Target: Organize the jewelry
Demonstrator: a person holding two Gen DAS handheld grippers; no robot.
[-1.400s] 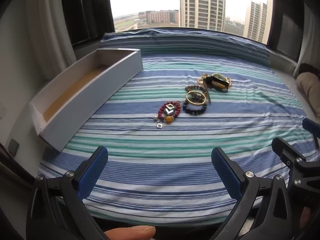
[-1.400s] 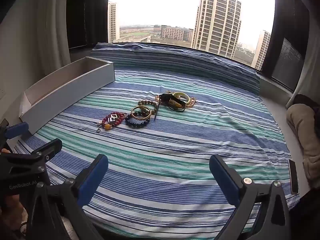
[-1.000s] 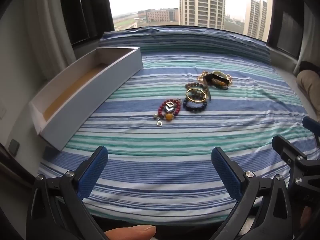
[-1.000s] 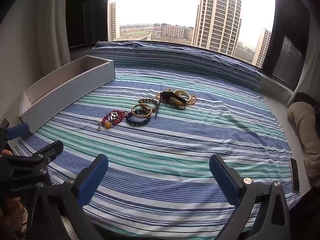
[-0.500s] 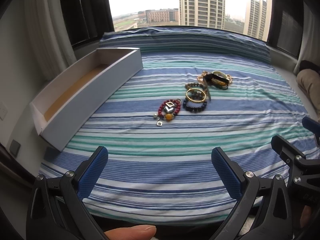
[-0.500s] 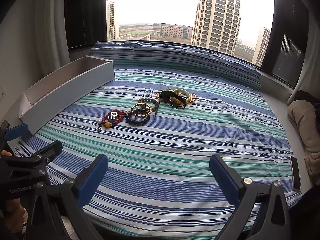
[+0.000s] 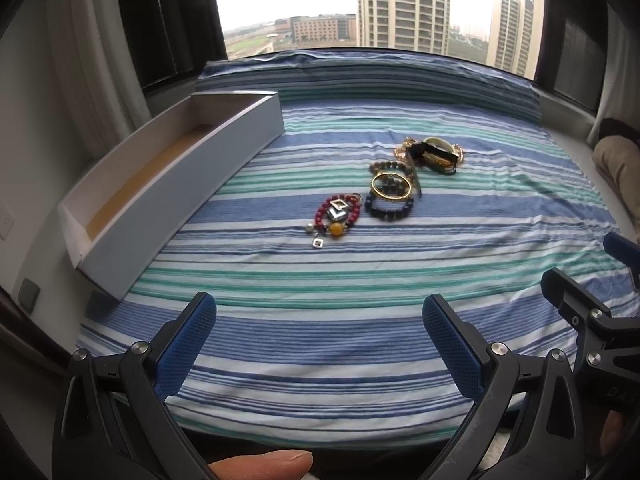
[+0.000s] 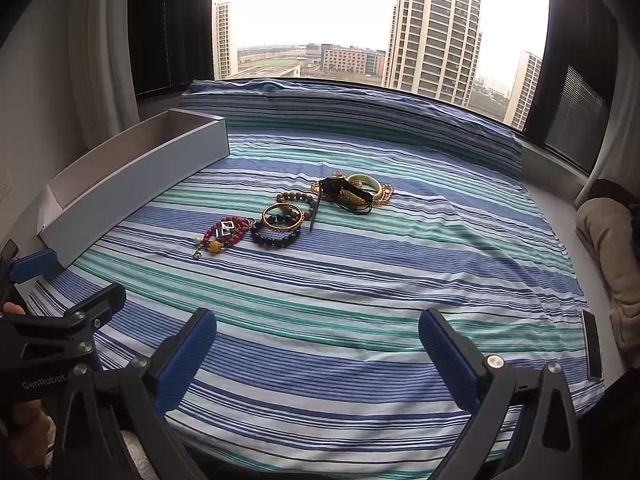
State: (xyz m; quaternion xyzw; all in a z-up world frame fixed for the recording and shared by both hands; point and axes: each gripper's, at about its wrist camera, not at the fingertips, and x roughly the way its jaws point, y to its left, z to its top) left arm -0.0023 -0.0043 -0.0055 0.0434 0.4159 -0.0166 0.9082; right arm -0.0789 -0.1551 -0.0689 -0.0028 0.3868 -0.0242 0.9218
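Both grippers' jaws spread (empty); jewelry point(image 7: 384, 192) well ahead of them, on striped cloth point(image 7: 320, 280).

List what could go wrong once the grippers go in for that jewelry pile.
1. The gold bangle lies on top of the dark bead bracelet; gripping one could drag the other.
2. The far heap with the pale bangle and black cord looks tangled, so several pieces may lift together.
3. The red bead bracelet has loose charms that might snag the striped sheet.
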